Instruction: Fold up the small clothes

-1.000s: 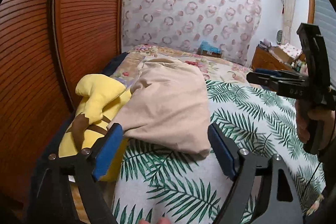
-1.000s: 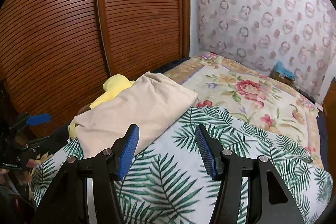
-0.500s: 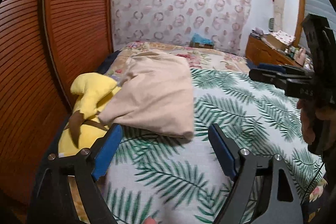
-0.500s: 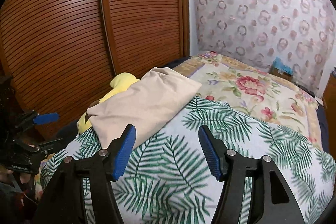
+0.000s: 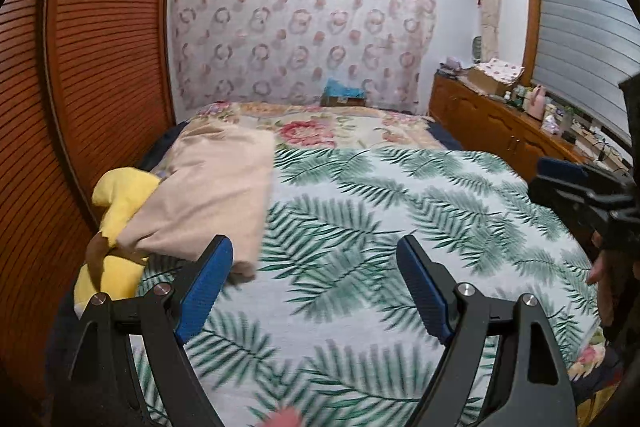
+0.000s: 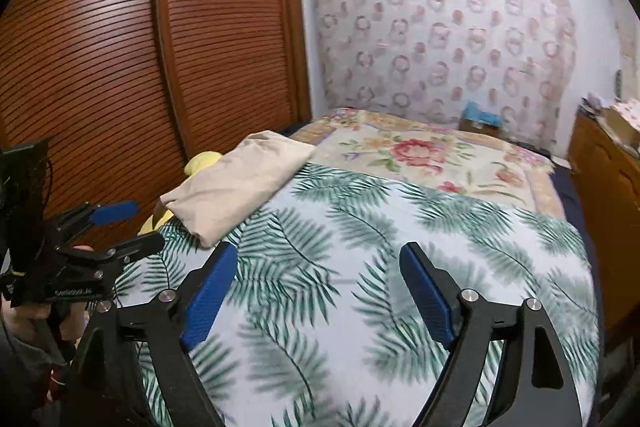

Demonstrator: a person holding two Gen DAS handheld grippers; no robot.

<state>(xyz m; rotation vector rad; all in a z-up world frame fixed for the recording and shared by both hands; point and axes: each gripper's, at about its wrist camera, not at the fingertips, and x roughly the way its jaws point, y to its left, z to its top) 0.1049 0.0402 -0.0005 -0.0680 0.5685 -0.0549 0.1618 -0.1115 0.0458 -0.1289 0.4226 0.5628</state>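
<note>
Change: both grippers have drawn back from the beige cloth (image 5: 208, 195) toward the near, leaf-print part of the bed; the cloth now lies up and to the left of each pair of fingers instead of between them; the right jaws have just been opening, with nothing between them.
Left gripper (image 5: 316, 283): jaws spread wide, released, nothing held; only leaf-print sheet (image 5: 380, 211) shows in the gap; its left blue pad (image 5: 204, 287) overlaps the cloth's near corner in the picture, and contact cannot be told.
Right gripper (image 6: 318, 287): jaws spread wide, empty, over the sheet; cloth well clear of both pads.
Hands: a hand (image 6: 36, 315) grips the left tool's handle at the left edge of the right view; a hand (image 5: 604, 267) holds the right tool at the right edge of the left view.
Cloth: folded into a flat oblong, lying along the bed's left side, its near end on the sheet, its left edge over a yellow plush (image 5: 120, 203).
Plush: at the bed's left edge, beside the slatted wardrobe (image 6: 120, 67), partly covered by the cloth.
Bed: leaf-print sheet in front, floral blanket (image 6: 420, 155) behind it.
Far end: a blue box (image 5: 344, 95) against the patterned wall hanging.
Right side: wooden dresser (image 5: 492, 123) with small items on top.
</note>
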